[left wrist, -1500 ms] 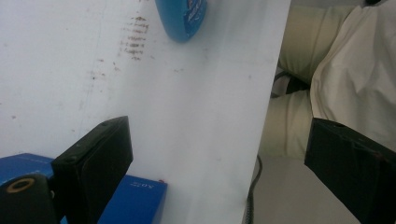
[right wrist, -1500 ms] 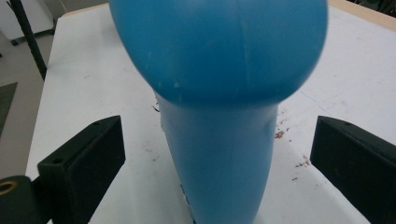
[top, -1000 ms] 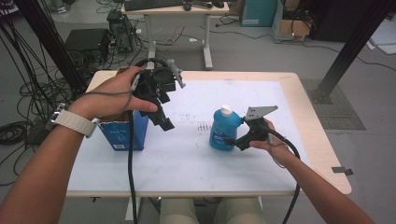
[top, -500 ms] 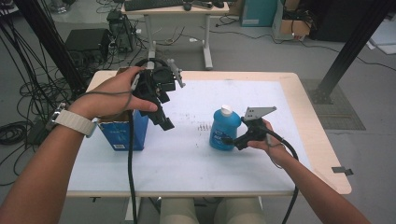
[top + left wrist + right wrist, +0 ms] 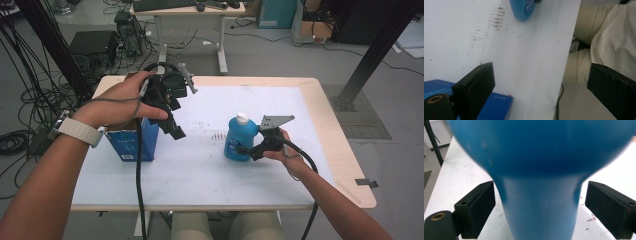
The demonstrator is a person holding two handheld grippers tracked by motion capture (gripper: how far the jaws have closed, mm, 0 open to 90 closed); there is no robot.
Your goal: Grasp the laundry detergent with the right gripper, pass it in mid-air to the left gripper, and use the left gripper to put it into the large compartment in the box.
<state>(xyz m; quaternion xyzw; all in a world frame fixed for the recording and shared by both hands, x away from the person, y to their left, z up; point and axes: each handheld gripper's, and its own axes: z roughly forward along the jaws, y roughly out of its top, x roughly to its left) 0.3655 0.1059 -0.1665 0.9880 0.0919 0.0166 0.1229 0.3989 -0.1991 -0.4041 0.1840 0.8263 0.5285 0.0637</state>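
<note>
A blue bottle [image 5: 239, 140] with a white cap stands upright right of the middle of the white table [image 5: 200, 170]. My right gripper [image 5: 246, 150] reaches in from its right, low on the bottle. In the right gripper view the bottle [image 5: 541, 170] stands between the two pads with a gap on each side; the jaws have just been closing around it. My left gripper [image 5: 176, 131] hangs open above the table beside a blue box [image 5: 131, 142], nothing between its fingers. The left gripper view looks down on the bottle's base [image 5: 524, 10] and the box's corner [image 5: 496, 105].
Brown smudges [image 5: 217, 135] mark the table just left of the bottle. The person's legs [image 5: 604, 45] are below the near table edge. Behind the table stands a desk [image 5: 190, 10]; cables and equipment [image 5: 100, 45] lie on the floor at the left.
</note>
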